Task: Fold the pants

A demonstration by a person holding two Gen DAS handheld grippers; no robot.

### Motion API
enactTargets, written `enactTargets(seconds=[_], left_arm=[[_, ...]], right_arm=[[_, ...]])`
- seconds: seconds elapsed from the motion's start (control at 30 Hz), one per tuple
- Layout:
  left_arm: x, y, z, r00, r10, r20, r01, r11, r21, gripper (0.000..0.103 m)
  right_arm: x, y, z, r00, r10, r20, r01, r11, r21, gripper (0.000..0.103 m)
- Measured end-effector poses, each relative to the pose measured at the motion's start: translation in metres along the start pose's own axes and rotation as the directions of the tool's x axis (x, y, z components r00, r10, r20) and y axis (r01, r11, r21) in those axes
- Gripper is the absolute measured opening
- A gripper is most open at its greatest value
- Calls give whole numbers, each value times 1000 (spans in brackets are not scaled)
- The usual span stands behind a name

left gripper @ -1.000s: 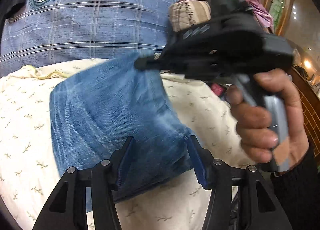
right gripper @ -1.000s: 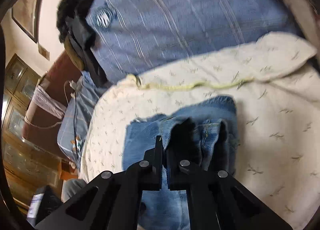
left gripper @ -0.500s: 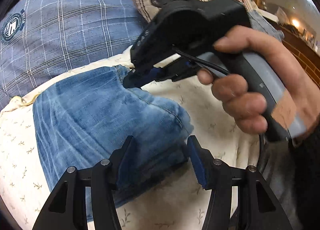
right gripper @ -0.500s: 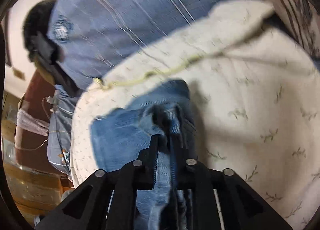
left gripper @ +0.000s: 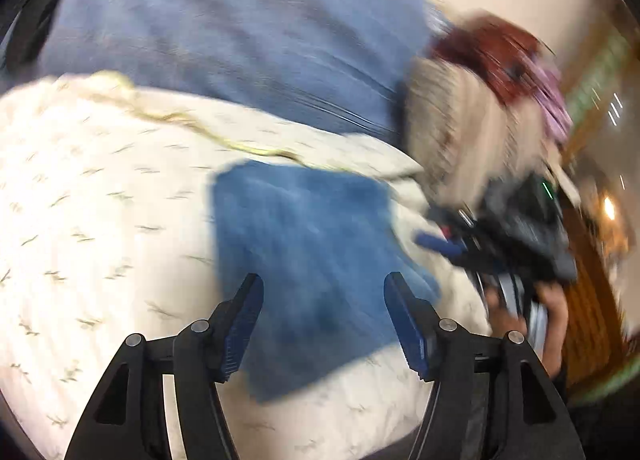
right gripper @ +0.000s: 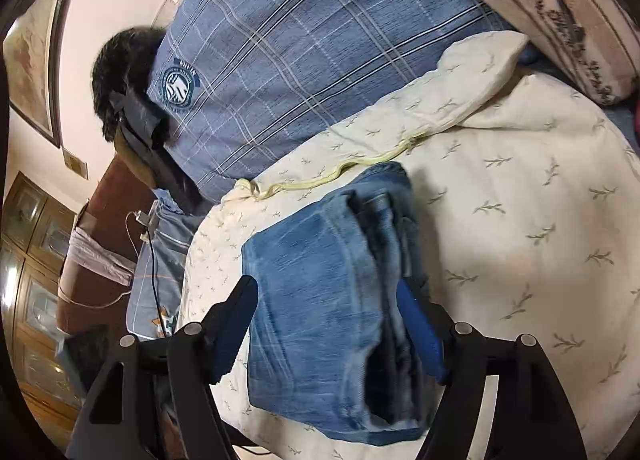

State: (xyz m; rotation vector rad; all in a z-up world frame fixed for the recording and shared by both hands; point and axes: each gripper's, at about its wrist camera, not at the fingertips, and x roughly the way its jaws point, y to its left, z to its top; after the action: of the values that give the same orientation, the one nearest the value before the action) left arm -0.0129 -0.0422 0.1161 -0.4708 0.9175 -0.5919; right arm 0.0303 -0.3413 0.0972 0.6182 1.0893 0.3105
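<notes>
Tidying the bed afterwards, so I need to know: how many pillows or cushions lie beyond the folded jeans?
2 visible: the blue plaid pillow directly behind the cream leaf-print quilt, and a beige-and-brown patterned cushion at the top right. Others may be hidden.

Faded blue denim jeans (right gripper: 320,300), coarse-woven and matt with pale wear streaks, lie folded on a soft cream cotton quilt (right gripper: 520,220) printed with small leaf sprigs and edged in yellow piping. Behind it, a blue checked cloth pillow (right gripper: 300,60) bears a stitched badge. The right gripper (right gripper: 324,324) has matt black plastic fingers, ribbed blue pads and bright metal rivets. A cabinet (right gripper: 28,260) shows glossy varnished wood.
</notes>
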Motion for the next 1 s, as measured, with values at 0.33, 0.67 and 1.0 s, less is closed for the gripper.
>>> enactTargets(seconds=[0.33, 0.67, 1.0], left_arm=[[92, 59, 82, 980, -43, -193, 11, 986, -167, 65], [148, 107, 79, 972, -168, -166, 92, 917, -388, 30], [68, 109, 126, 977, -212, -29, 190, 924, -331, 17]], right_arm=[[72, -20, 59, 979, -69, -191, 65, 998, -27, 79], [96, -49, 50, 966, -6, -259, 38, 993, 116, 53], [74, 26, 65, 985, 108, -133, -104, 994, 37, 35]])
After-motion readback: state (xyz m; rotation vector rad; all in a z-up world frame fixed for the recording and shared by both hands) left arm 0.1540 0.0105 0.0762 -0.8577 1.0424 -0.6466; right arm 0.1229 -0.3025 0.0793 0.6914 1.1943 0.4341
